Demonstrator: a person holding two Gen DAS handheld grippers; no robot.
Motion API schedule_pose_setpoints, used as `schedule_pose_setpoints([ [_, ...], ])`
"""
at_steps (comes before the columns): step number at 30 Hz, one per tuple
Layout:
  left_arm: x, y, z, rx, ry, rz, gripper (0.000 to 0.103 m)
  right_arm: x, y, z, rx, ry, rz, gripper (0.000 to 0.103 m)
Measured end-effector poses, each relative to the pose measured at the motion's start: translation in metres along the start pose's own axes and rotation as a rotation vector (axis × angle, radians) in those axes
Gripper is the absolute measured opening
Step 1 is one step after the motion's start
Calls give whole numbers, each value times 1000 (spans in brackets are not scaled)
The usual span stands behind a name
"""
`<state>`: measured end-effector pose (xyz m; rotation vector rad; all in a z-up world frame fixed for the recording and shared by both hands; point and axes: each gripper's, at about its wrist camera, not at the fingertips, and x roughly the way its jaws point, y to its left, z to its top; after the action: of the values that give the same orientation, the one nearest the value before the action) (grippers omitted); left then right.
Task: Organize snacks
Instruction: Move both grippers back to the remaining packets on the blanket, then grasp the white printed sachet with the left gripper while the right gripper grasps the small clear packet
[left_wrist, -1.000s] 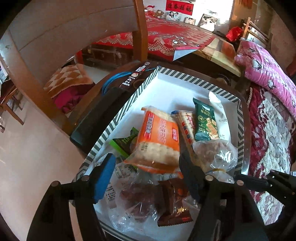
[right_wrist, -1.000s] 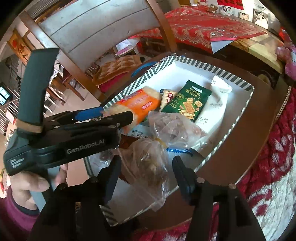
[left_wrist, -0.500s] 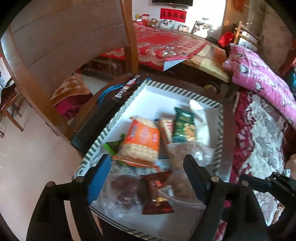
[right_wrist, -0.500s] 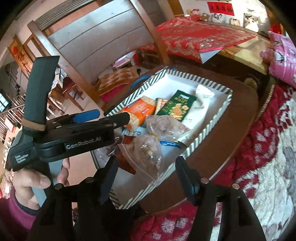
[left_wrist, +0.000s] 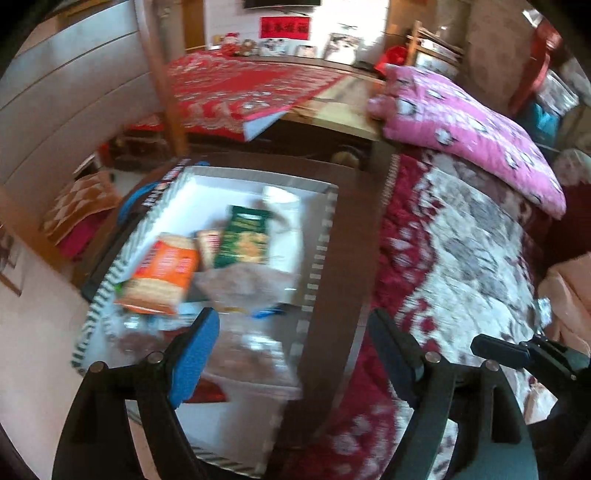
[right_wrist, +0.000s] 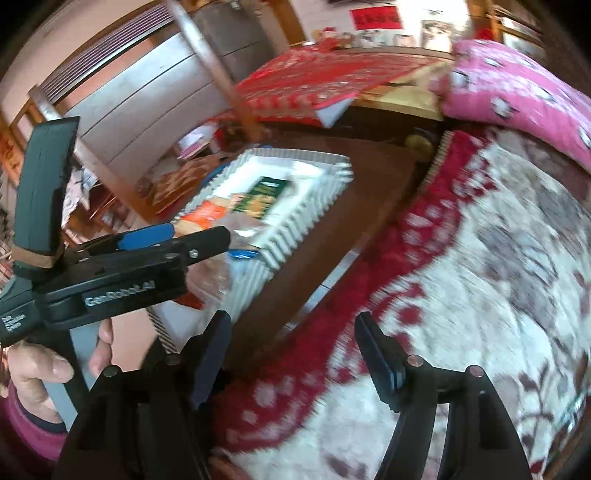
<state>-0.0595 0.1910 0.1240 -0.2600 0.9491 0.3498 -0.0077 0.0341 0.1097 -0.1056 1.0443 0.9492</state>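
A white tray with a striped rim (left_wrist: 322, 236) (right_wrist: 314, 214) sits on a small brown table (left_wrist: 354, 221). It holds an orange snack pack (left_wrist: 162, 273) (right_wrist: 201, 216), a green cracker pack (left_wrist: 243, 238) (right_wrist: 264, 194), a small red pack (left_wrist: 207, 245), a white pack (left_wrist: 284, 221) and clear bags of brownish snacks (left_wrist: 240, 284). My left gripper (left_wrist: 295, 350) is open and empty above the tray's near right corner. My right gripper (right_wrist: 291, 354) is open and empty, over the bedspread to the right of the table. Both views are motion-blurred.
A wooden chair (left_wrist: 74, 92) stands behind the table on the left. A red and white bedspread (left_wrist: 461, 258) with a pink pillow (left_wrist: 472, 136) fills the right. A red-clothed table (left_wrist: 240, 85) stands at the back. The hand-held left gripper (right_wrist: 122, 273) shows in the right wrist view.
Both grippers have pulled back and swung to the right, away from the tray. The tray looks smaller and further left. The snacks have not moved. Both stay open.
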Motion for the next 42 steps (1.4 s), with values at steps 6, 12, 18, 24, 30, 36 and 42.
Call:
schedule_pose_setpoints([
  [6,10,-57,-6,84,35,-67,82,-31,-43,-26,85,-13,-58,74],
  [12,20,-112,-15,165,68,-125,82,-63,-87,-59,174,-21,-126,75],
  [18,33,-158,-20,235,101,-161,82,-93,-133,-91,266,-19,-199,75],
  [24,43,-204,-27,322,130,-203,82,-126,-183,-117,372,-13,-295,75],
  [30,51,-238,-34,380,158,-230,82,-146,-221,-130,488,-56,-330,76],
  [36,55,-250,-39,405,174,-236,82,-137,-243,-118,493,-49,-363,76],
  [42,65,-243,-37,394,195,-220,82,-110,-246,-114,279,91,-382,79],
])
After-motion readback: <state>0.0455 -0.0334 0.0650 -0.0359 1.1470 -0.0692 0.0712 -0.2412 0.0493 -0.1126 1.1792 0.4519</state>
